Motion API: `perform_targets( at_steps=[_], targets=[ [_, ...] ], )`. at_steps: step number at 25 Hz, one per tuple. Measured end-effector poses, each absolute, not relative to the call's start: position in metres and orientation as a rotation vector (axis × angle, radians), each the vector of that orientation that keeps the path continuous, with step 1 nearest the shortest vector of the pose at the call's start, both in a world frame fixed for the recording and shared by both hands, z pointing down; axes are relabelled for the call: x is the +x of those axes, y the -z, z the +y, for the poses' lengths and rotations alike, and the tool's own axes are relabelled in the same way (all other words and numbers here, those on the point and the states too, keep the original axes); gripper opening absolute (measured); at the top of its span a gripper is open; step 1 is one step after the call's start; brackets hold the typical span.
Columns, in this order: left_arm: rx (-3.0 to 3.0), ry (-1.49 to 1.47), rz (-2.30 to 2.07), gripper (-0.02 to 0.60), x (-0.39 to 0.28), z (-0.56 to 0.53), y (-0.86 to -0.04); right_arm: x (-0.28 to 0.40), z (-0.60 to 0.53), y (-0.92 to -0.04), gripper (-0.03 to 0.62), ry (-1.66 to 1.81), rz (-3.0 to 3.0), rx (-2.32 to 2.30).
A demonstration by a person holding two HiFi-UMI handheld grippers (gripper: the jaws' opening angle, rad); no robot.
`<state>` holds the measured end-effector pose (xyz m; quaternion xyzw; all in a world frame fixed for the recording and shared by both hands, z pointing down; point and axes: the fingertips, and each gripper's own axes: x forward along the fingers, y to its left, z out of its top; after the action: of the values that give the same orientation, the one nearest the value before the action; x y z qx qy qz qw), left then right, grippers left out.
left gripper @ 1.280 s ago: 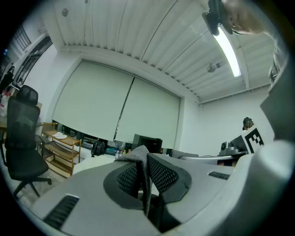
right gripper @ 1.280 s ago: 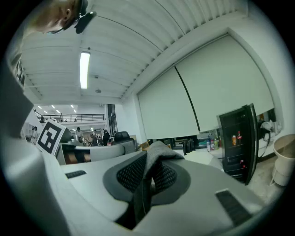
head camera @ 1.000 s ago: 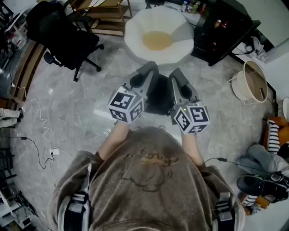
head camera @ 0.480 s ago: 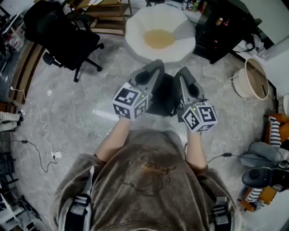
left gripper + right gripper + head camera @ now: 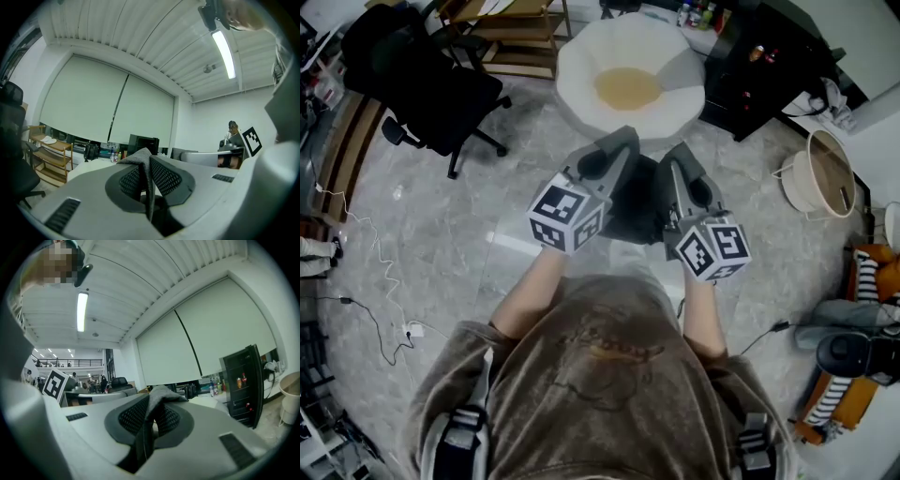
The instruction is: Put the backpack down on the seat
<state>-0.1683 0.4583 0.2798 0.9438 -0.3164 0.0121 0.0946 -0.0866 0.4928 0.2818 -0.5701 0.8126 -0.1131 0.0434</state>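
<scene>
A dark backpack (image 5: 634, 199) hangs between my two grippers above the marble floor. My left gripper (image 5: 622, 142) is shut on a grey fabric strap (image 5: 144, 159) of the backpack, which is pinched upright between the mesh pads. My right gripper (image 5: 676, 154) is shut on another grey strap (image 5: 158, 394) in the same way. Both grippers point level, side by side. The seat, a white bean-bag chair (image 5: 581, 70) with a yellow cushion (image 5: 626, 86), stands just beyond the gripper tips. Most of the backpack is hidden under the grippers.
A black office chair (image 5: 431, 84) stands to the left of the seat and a black cabinet (image 5: 759, 66) to its right. A beige basket (image 5: 820, 173) sits at the right. Cables (image 5: 375, 281) trail on the floor at the left; clothes and shoes (image 5: 862, 347) lie at the right.
Both grippers have moved forward a little towards the white seat with the backpack between them. Both grips on the straps look the same.
</scene>
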Motion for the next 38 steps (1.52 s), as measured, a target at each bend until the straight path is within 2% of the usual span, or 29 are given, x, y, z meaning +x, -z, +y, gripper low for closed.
perform_targets(
  at_steps=[9,38],
  targets=[
    [2.783,-0.070,-0.916,0.026,-0.151,0.399,-0.298,-0.075,0.426,-0.299,0.028,0.386,2.467,-1.743],
    [2.732,-0.033,-0.982,0.028,-0.048,0.198,-0.281,0.032,0.224,-0.280,0.029,0.435,2.529,-1.597]
  ],
)
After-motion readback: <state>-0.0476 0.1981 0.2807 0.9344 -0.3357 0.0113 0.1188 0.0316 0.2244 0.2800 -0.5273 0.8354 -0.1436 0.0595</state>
